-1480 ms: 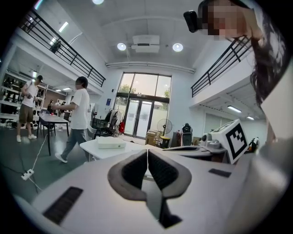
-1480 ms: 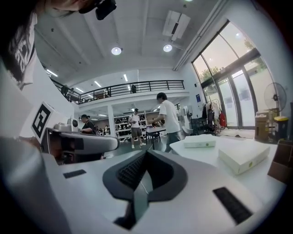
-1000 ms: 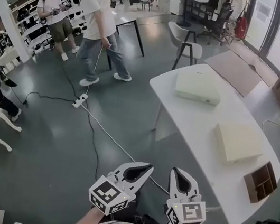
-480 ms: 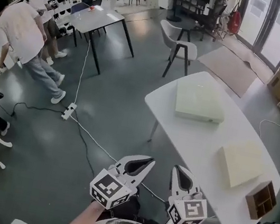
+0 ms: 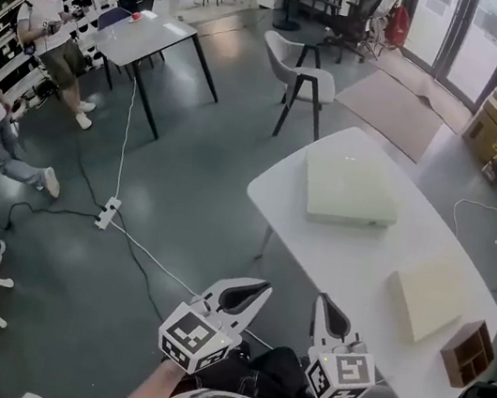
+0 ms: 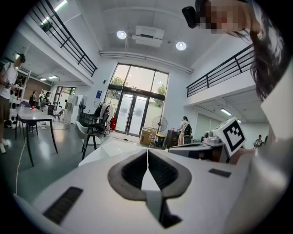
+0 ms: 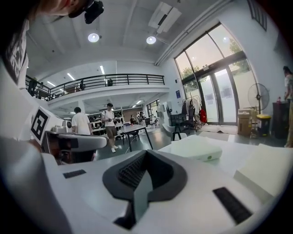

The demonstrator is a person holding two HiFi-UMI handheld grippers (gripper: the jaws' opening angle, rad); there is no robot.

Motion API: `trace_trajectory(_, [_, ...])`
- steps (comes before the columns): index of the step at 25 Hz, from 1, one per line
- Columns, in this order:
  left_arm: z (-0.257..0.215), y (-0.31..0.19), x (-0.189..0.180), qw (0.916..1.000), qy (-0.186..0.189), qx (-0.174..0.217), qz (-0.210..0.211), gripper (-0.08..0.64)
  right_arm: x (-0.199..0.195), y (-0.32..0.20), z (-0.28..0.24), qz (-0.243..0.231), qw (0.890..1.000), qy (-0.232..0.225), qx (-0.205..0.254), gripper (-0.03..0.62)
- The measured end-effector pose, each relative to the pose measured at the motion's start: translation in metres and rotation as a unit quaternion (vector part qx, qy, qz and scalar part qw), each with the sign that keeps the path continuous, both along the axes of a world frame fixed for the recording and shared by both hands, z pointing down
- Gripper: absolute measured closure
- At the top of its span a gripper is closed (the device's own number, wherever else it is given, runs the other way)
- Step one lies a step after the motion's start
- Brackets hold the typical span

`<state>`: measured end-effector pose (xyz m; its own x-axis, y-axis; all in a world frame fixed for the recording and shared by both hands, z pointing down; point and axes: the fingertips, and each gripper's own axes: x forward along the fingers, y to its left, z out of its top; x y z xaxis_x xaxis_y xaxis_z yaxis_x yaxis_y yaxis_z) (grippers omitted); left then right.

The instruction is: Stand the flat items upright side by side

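Well, the left gripper (image 5: 261, 290) and right gripper (image 5: 320, 299) hover short of the white table (image 5: 354, 250), jaws pinched together on nothing. The far cream box (image 5: 347, 190) and near cream box (image 5: 432, 294) lie flat there, well apart, the near one beside a wooden divider (image 5: 467, 352).

The table (image 5: 317, 244) was bare along its left edge and across the strip between the far flat box (image 5: 345, 189) and the near flat box (image 5: 432, 294). A wooden divider box (image 5: 466, 353) occupied the near right corner. A corded power strip (image 5: 108, 213) lay on the open floor (image 5: 185, 182) off the left edge.
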<state>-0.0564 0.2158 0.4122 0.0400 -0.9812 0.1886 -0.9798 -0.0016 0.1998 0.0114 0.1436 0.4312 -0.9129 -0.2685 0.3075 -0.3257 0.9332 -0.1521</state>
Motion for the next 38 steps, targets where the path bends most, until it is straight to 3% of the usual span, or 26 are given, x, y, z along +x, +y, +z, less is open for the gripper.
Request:
trace_trajectory(11, [0.015,-0.037,-0.017,0.9994,0.024,-0.01,0.021,0.546,-0.014,-0.047,0.024,0.033,0.999,0.006,-0.025,0.594])
trace_trajectory(19, [0.027,-0.109,-0.055,0.9985,0.017,-0.025,0.046,0.546,-0.055,-0.136,0.035,0.063,0.997,-0.003,-0.039,0.594])
trace_trajectory(26, [0.044,-0.189,-0.086,0.997,-0.006,-0.043,0.064,0.545,-0.068,-0.22,0.068,0.108,0.985,-0.049,-0.125,0.581])
trace_trajectory(35, [0.077,-0.232,-0.125,0.9945,0.017,-0.085,0.058,0.545,-0.061,-0.277,0.133,0.158,0.974,0.011,-0.162,0.523])
trace_trajectory(38, [0.087,-0.244,-0.146,0.9933,0.022,-0.099,0.055,0.543,-0.061,-0.292,0.149,0.175,0.969,0.028,-0.172,0.476])
